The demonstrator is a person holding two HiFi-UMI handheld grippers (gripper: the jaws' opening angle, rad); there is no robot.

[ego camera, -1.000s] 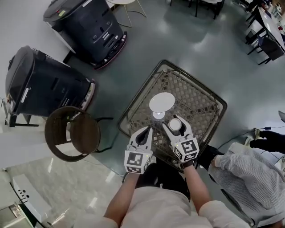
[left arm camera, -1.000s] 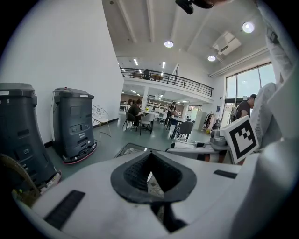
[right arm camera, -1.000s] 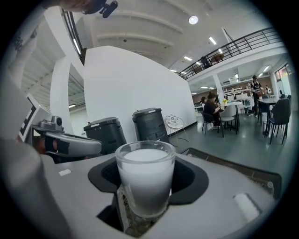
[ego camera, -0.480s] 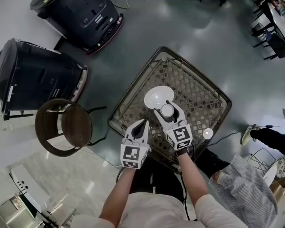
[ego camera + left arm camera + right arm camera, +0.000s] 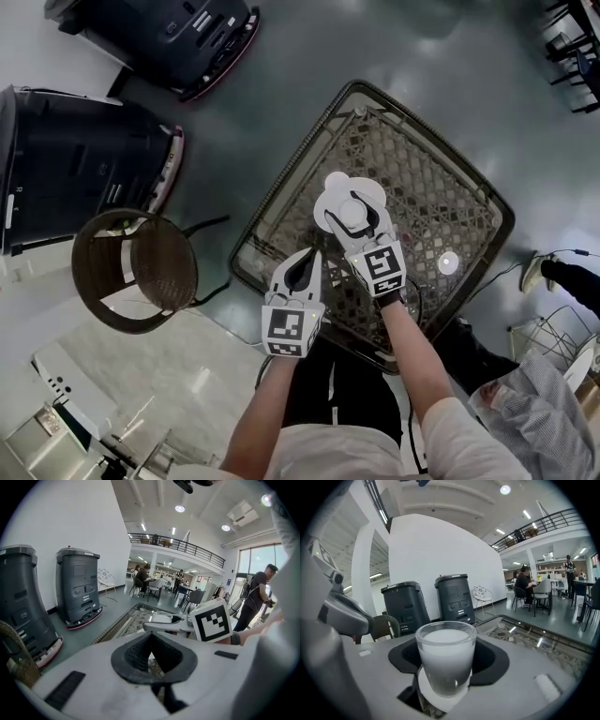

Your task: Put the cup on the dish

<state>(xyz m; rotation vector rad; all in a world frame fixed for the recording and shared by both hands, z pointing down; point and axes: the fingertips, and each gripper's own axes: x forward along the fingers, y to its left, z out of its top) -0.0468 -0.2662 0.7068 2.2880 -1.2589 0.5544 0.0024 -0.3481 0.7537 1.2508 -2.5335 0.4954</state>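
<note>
A white dish (image 5: 330, 190) lies on the glass-topped wicker table (image 5: 277, 192), toward its near left part. My right gripper (image 5: 358, 217) is shut on a clear cup (image 5: 353, 204) with a milky white inside and holds it upright over the dish's middle. In the right gripper view the cup (image 5: 445, 660) stands between the jaws with the dish (image 5: 439, 696) directly under its base; I cannot tell whether they touch. My left gripper (image 5: 307, 258) hovers near the table's front edge, left of the right one, shut and holding nothing.
A round wicker chair (image 5: 136, 272) stands left of the table. Two dark floor machines (image 5: 75, 159) (image 5: 178, 37) stand further left and behind. A person in a striped sleeve (image 5: 553, 403) sits at the lower right. A bright spot (image 5: 448, 263) shows on the glass.
My right gripper has carried the cup from the table in front of the dish to over the dish. The left gripper has kept its place by the front edge.
</note>
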